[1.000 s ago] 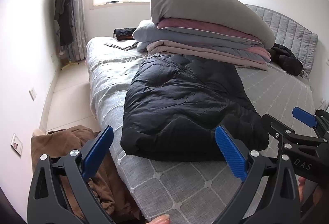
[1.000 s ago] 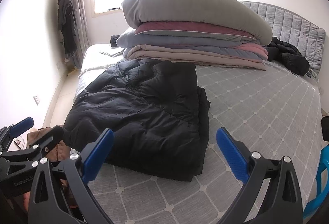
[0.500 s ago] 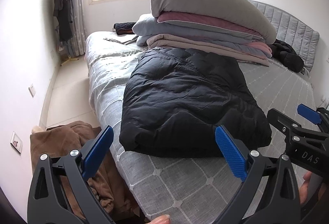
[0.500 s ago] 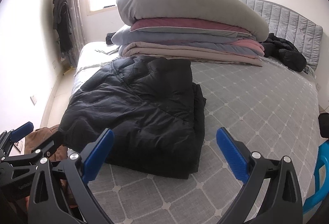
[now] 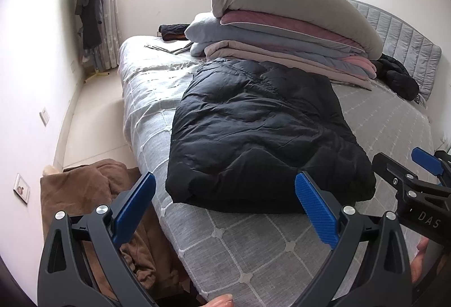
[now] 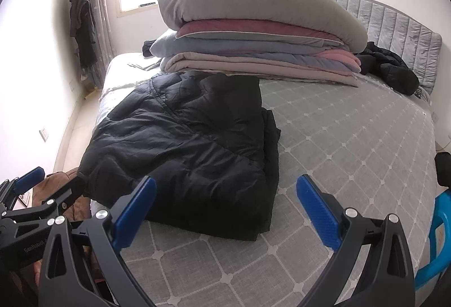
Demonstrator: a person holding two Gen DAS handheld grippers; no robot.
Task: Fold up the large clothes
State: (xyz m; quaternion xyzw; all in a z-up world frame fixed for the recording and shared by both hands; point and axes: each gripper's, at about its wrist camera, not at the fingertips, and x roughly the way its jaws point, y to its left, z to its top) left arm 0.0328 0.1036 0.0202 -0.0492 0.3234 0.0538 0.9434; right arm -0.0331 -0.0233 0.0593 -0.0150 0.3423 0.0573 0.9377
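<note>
**A:** Where is the garment, and how does it lie?

**B:** A black quilted puffer coat (image 5: 262, 135) lies flat on the grey bed with a pale diamond-grid cover (image 5: 253, 245). It is already doubled into a long slab. Its long axis runs from the bed's near edge back toward a stack of folded grey, pink and beige quilts (image 5: 282, 33), which its far end touches or nearly touches. It sits toward the bed's left edge.

**A:** And the grippers?

**B:** Both hover short of the near edge, ahead of the coat's near short end, touching nothing. The left gripper (image 5: 225, 208), black with blue pads, has its jaws spread wide, empty; the coat's near left corner lies straight ahead of it. The right gripper (image 6: 225, 208) is likewise spread and empty, facing the coat's near right corner, where the layered edges show.

**A:** Which is closer?

**B:** Probably about equal; the fisheye views make that hard to judge. Each has its own corner.

**A:** Anything else nearby?

**B:** A brown crumpled garment (image 5: 93, 194) lies below the bed's left edge.
</note>
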